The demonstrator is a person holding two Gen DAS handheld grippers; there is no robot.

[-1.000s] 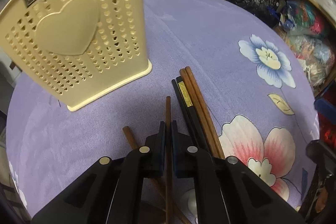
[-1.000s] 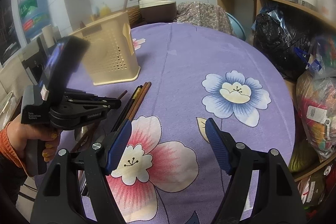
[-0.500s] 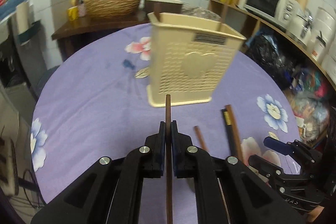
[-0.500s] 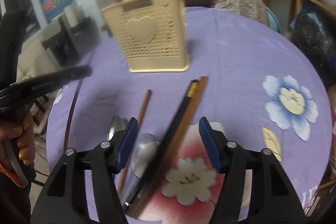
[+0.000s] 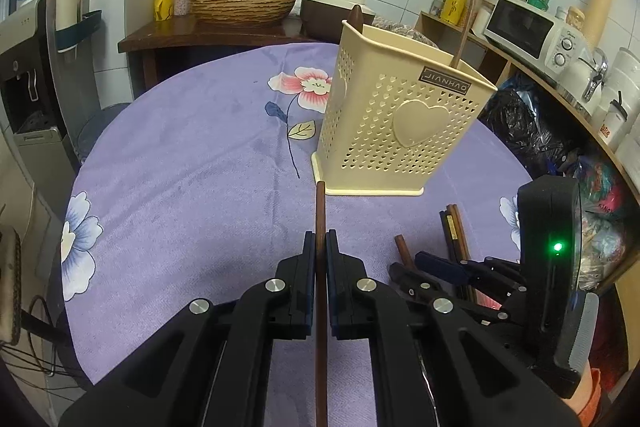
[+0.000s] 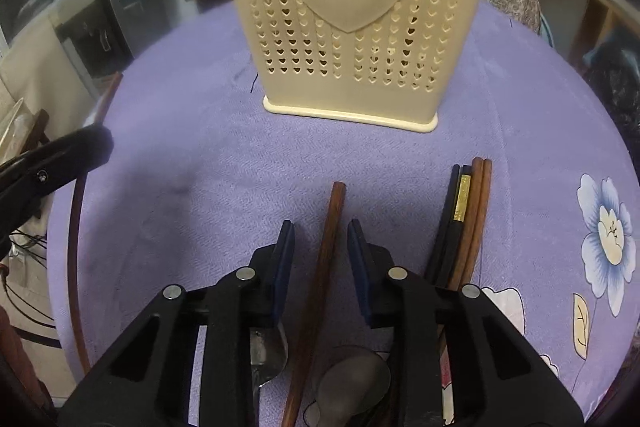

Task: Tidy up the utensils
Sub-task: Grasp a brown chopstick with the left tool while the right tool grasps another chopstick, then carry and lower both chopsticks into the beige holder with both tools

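Note:
My left gripper (image 5: 320,243) is shut on a brown chopstick (image 5: 320,211), held above the purple cloth and pointing at the cream heart-patterned holder (image 5: 404,131). Two utensil handles stand in that holder. My right gripper (image 6: 320,239) hangs low over a second brown chopstick (image 6: 334,219) that lies on the cloth. Its jaws are closing, with the chopstick between the blue pads (image 6: 286,259) and a gap on each side. The holder (image 6: 352,27) stands just beyond. In the left wrist view the right gripper (image 5: 440,267) is at the lower right.
Black and brown chopsticks (image 6: 468,211) lie right of my right gripper, and two metal spoons (image 6: 272,351) sit under it. The round table's edge (image 5: 92,155) curves at the left. A shelf with a microwave (image 5: 532,31) and bags stands to the right.
My left gripper lifted its chopstick off the cloth and swung away from the holder. My right gripper moved down toward the utensils, and its jaws narrowed around a brown chopstick.

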